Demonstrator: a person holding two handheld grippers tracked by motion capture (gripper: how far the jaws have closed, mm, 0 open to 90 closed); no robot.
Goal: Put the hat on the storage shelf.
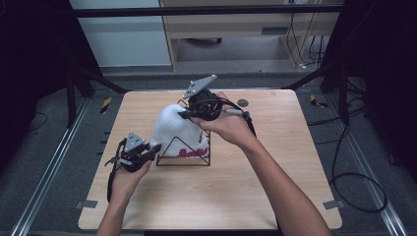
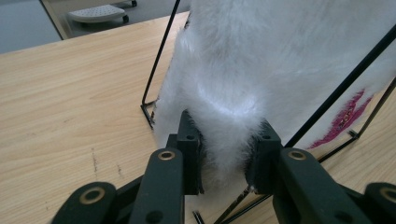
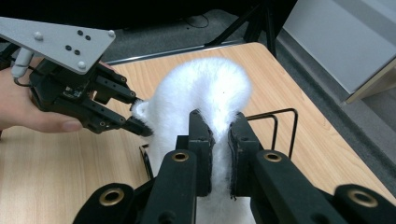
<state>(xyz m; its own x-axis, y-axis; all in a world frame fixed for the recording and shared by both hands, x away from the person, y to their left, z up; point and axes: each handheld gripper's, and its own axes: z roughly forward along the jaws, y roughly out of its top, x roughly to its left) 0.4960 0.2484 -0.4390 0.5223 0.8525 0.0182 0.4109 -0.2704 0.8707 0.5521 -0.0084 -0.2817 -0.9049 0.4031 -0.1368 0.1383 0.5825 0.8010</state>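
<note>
L tool (image 1: 153, 149) low, R tool (image 1: 184, 115) up top; both pinching white fluffy hat (image 1: 172, 129) on wire stand (image 1: 184, 163).

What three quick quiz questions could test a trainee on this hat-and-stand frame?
1. True or false: both grippers are shut on the white fluffy hat.
2. What does the hat sit over? A) a bowl B) a black wire stand C) a box
3. What colour is the lettering on the hat's edge?

Key:
1. True: the left gripper pinches its lower edge, the right gripper a fold near the top.
2. B
3. Pink.
</note>
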